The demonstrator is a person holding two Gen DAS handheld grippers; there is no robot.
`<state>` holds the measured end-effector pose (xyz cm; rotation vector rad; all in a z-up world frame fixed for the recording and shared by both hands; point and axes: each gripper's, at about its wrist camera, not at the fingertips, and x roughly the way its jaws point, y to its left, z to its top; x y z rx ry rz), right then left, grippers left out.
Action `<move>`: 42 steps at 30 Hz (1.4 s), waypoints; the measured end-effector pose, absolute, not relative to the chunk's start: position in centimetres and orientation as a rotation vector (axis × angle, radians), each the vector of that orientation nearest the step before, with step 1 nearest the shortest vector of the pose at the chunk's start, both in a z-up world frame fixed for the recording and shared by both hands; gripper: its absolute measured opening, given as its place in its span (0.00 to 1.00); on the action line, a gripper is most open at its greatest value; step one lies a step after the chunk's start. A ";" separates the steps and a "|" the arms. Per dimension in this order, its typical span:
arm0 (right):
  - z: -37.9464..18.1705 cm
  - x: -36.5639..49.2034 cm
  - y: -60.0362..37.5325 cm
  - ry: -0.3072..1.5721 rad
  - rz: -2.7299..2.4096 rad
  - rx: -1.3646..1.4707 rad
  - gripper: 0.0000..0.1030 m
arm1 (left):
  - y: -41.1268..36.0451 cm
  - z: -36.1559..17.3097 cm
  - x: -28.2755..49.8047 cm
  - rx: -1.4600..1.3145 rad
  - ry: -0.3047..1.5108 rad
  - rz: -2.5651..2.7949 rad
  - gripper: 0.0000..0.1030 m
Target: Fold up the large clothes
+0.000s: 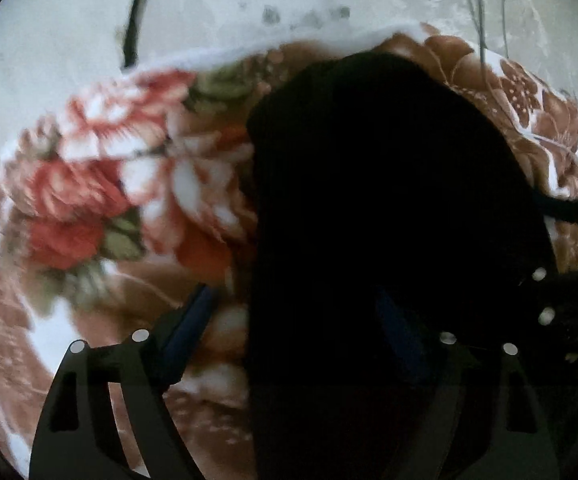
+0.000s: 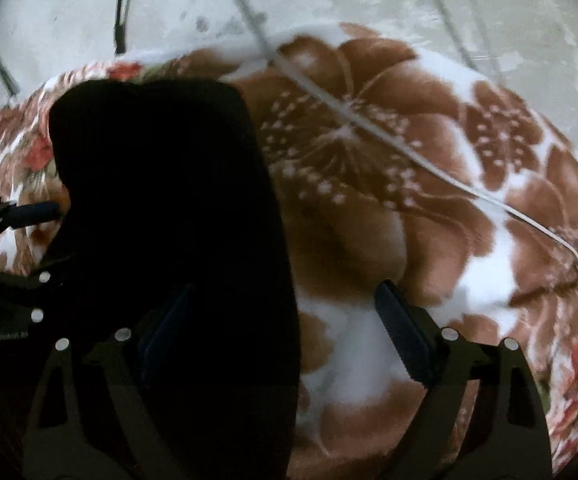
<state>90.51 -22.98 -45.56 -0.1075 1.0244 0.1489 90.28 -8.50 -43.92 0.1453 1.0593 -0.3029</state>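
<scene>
Both grippers point down at the black garment (image 1: 389,208). Left gripper (image 1: 301,332) is spread wide, and the black cloth covers one finger, so I cannot tell if it pinches. Right gripper (image 2: 285,332) is spread too, with cloth over its left finger. The garment lies on a flowery blanket (image 2: 389,208). A thin white cord (image 2: 409,152) crosses the blanket beside the garment.

The blanket (image 2: 369,208) was plush, fuzzy cloth with a flower print. On it lay a black garment (image 1: 369,200), matt cloth. Beyond the blanket, the floor (image 1: 69,40) looked hard, pale and scuffed.
</scene>
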 end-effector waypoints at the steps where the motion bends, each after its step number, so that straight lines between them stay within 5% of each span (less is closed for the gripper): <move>1: -45.7 90.5 -22.8 1.025 0.166 -0.122 0.62 | -8.7 -44.1 90.2 0.135 1.070 -0.344 0.40; 2: -45.7 90.4 -22.6 1.029 0.204 -0.132 0.51 | -9.1 -43.8 89.8 0.148 1.063 -0.358 0.29; 3: -45.2 90.0 -22.3 1.017 0.218 -0.144 0.19 | -9.3 -43.4 89.4 0.172 1.043 -0.338 0.11; 6: -43.0 88.0 -21.5 0.969 0.187 -0.179 0.07 | -9.0 -40.5 87.4 0.102 0.976 -0.350 0.11; 22: -29.1 71.1 -20.2 0.759 0.304 -0.222 0.05 | -6.1 -27.0 68.4 0.113 0.735 -0.466 0.11; 31: -29.4 60.7 -19.8 0.805 0.348 -0.191 0.05 | -3.9 -29.5 56.9 0.113 0.761 -0.465 0.11; 42: -38.8 49.9 -20.2 0.957 0.329 -0.206 0.06 | -2.8 -38.8 47.0 0.057 0.894 -0.383 0.14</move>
